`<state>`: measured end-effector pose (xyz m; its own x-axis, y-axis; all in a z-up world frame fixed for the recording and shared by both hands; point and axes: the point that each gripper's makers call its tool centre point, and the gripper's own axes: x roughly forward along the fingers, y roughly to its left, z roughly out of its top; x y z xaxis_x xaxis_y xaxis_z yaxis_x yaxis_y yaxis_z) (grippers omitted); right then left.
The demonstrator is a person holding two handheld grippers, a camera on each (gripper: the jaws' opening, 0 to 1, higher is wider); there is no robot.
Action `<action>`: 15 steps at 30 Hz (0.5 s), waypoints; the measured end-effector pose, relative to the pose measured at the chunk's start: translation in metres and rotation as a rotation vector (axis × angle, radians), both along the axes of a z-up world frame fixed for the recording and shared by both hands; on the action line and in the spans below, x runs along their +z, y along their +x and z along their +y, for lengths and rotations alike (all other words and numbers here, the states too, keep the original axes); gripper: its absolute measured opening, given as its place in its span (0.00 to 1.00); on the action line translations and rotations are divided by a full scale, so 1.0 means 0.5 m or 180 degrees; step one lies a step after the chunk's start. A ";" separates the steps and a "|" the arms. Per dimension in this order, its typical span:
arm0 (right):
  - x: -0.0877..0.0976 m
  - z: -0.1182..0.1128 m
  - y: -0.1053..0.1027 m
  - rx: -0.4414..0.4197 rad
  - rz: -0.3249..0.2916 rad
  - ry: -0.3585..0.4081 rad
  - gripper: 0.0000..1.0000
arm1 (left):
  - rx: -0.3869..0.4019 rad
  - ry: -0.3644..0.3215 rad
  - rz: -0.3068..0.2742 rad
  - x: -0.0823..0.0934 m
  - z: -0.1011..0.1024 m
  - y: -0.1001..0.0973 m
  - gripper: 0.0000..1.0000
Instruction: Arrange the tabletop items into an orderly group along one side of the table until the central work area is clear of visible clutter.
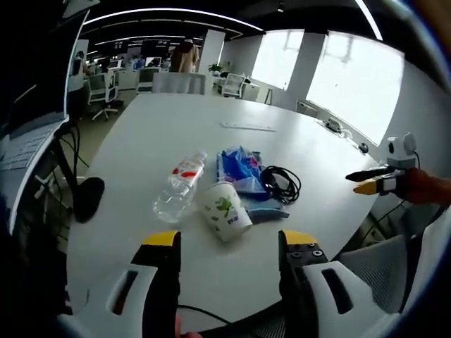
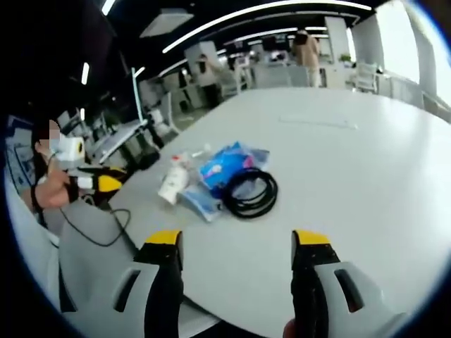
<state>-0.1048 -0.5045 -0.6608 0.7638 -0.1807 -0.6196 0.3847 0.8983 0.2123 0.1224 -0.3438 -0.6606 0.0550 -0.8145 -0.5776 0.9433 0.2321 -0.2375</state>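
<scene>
both grippers, left gripper [image 1: 227, 246] and right gripper [image 2: 238, 246], hang open and empty; the toppled paper cup [image 1: 224, 210] and bottle [image 1: 180, 186] near the table [image 1: 176, 127] edge could roll off if nudged.

Cup print [image 1: 224, 206] unreadable, blue pkg [image 1: 239, 167] partly under cable [image 1: 282, 184]

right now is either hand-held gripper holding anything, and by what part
Nothing is held. The left hand-held gripper and right hand-held gripper both have open, empty jaws, short of the paper cup and black cable.
</scene>
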 end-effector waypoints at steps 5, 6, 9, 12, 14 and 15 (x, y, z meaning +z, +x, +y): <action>-0.006 0.008 -0.006 0.0088 0.0094 -0.0056 0.59 | -0.0012 0.0023 0.0022 -0.006 -0.007 0.000 0.54; -0.005 0.009 -0.006 0.0071 0.0072 -0.0045 0.59 | -0.0014 0.0027 0.0028 -0.007 -0.009 0.000 0.54; -0.007 0.010 -0.011 0.0055 0.0060 -0.0023 0.59 | -0.0011 0.0036 0.0043 -0.005 -0.015 -0.003 0.54; -0.010 0.007 -0.021 0.0036 0.0084 -0.0017 0.59 | -0.0027 0.0048 0.0047 -0.005 -0.023 -0.006 0.54; -0.009 0.005 -0.024 0.0013 0.0073 -0.0013 0.59 | -0.0031 0.0057 0.0055 -0.005 -0.027 -0.006 0.53; -0.009 0.004 -0.025 0.0006 0.0069 -0.0013 0.59 | -0.0037 0.0066 0.0057 -0.006 -0.031 -0.005 0.53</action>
